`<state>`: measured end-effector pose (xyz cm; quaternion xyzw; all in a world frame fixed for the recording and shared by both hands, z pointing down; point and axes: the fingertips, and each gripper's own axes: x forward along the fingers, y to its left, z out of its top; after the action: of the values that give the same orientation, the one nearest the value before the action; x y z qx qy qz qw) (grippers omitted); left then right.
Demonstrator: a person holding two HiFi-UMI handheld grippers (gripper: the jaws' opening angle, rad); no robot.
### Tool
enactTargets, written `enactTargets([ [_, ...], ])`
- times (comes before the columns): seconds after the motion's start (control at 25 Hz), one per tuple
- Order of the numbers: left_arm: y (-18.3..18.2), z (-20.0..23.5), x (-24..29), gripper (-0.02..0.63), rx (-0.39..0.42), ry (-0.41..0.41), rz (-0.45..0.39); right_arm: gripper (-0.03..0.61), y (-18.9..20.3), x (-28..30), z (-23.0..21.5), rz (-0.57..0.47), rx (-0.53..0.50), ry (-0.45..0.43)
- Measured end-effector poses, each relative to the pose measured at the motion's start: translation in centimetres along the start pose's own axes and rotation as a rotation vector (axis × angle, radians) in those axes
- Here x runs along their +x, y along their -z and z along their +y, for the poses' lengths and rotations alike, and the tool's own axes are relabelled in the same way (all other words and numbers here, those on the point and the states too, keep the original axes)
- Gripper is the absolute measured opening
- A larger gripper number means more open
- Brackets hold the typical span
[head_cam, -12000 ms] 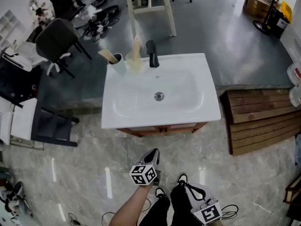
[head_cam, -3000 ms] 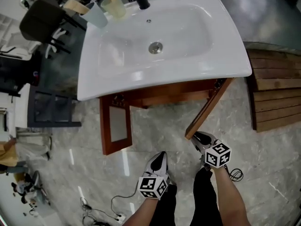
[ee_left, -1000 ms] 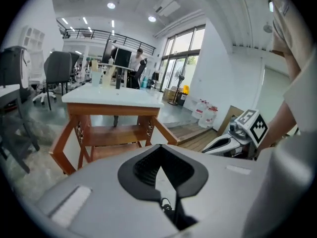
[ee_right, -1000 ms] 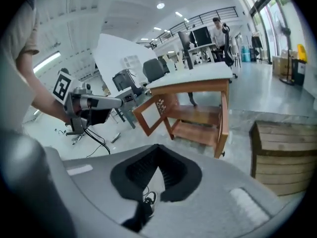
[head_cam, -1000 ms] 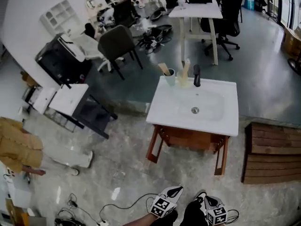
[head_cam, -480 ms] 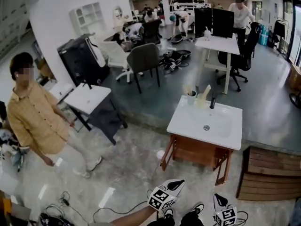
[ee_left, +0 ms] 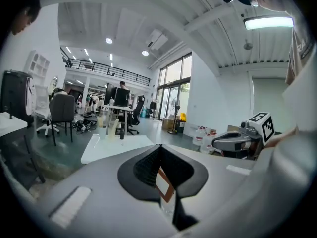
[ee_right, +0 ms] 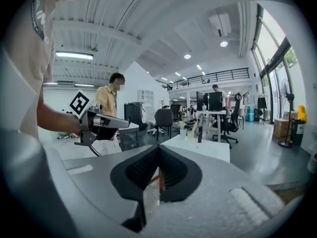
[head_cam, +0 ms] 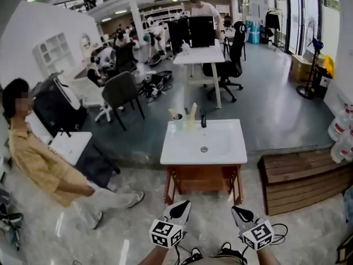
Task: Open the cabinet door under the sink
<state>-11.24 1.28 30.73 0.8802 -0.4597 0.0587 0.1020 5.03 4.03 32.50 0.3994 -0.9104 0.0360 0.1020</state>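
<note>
The white sink [head_cam: 203, 141] stands on a brown wooden cabinet [head_cam: 203, 178] a few steps ahead of me. Both cabinet doors hang swung outward, the left door [head_cam: 167, 185] and the right door [head_cam: 239, 184] seen edge-on. My left gripper [head_cam: 184, 205] and right gripper [head_cam: 236, 210] are raised at the bottom of the head view, well short of the cabinet and touching nothing. Both are shut with nothing between the jaws. In the left gripper view the left gripper [ee_left: 159, 148] points over the sink top [ee_left: 114, 145]. The right gripper [ee_right: 158, 148] aims toward the sink [ee_right: 204, 148].
A person in a yellow shirt [head_cam: 41, 164] stands at the left, next to a small white table [head_cam: 69, 146]. A wooden pallet [head_cam: 300, 178] lies right of the cabinet. Behind the sink are a dark chair [head_cam: 118, 93] and a white desk [head_cam: 198, 54].
Both grippers have risen and now point nearly level. The head view has lifted, so the sink sits farther off and centred. The person at the left has shifted toward the frame's edge.
</note>
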Motion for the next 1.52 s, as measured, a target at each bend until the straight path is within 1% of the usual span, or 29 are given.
enactTargets([
  [0.12, -3.4, -0.9, 0.3, 0.018, 0.045, -0.022, -0.078, 0.002, -1.9, -1.2, -1.8, -0.066, 0.002, 0.038],
  [0.24, -6.4, -2.0, 0.7, 0.018, 0.160, -0.056, -0.139, 0.002, -4.5, -2.7, -3.7, -0.154, -0.002, 0.083],
  [0.32, -7.7, -2.6, 1.1, 0.018, 0.238, -0.086, -0.149, 0.002, -6.1, -3.5, -4.4, -0.198, 0.001, 0.100],
  [0.36, -8.0, -2.9, 1.3, 0.018, 0.260, -0.090, -0.149, 0.002, -6.7, -3.9, -4.6, -0.209, -0.003, 0.104],
  [0.44, -8.3, -3.5, 1.7, 0.018, 0.283, -0.076, -0.139, 0.002, -7.7, -4.5, -4.7, -0.206, -0.039, 0.115],
  [0.56, -8.4, -3.8, 2.4, 0.018, 0.309, -0.052, -0.124, 0.002, -8.7, -4.8, -5.0, -0.175, -0.119, 0.139],
  [0.68, -9.0, -3.4, 2.6, 0.018, 0.295, -0.045, -0.143, 0.002, -8.8, -4.5, -5.5, -0.209, -0.153, 0.143],
  [0.84, -9.4, -3.0, 2.3, 0.018, 0.274, -0.070, -0.166, 0.002, -9.0, -4.1, -5.6, -0.199, -0.164, 0.131],
  [0.92, -9.2, -2.8, 2.3, 0.018, 0.248, -0.076, -0.169, 0.002, -8.7, -4.0, -5.6, -0.194, -0.148, 0.123],
  [1.0, -9.0, -2.4, 2.3, 0.018, 0.213, -0.081, -0.175, 0.002, -8.6, -4.0, -5.8, -0.193, -0.104, 0.124],
  [1.12, -8.6, -1.8, 2.0, 0.018, 0.199, -0.105, -0.172, 0.002, -8.5, -3.7, -5.9, -0.189, -0.055, 0.112],
  [1.28, -7.0, -1.9, 1.7, 0.018, 0.178, -0.122, -0.135, 0.002, -8.0, -4.1, -5.3, -0.169, -0.056, 0.096],
  [1.4, -6.5, -2.1, 1.6, 0.018, 0.178, -0.131, -0.131, 0.002, -7.7, -4.0, -4.9, -0.175, -0.050, 0.088],
  [1.52, -6.4, -2.9, 1.5, 0.018, 0.180, -0.122, -0.133, 0.002, -7.5, -4.1, -4.7, -0.182, -0.039, 0.095],
])
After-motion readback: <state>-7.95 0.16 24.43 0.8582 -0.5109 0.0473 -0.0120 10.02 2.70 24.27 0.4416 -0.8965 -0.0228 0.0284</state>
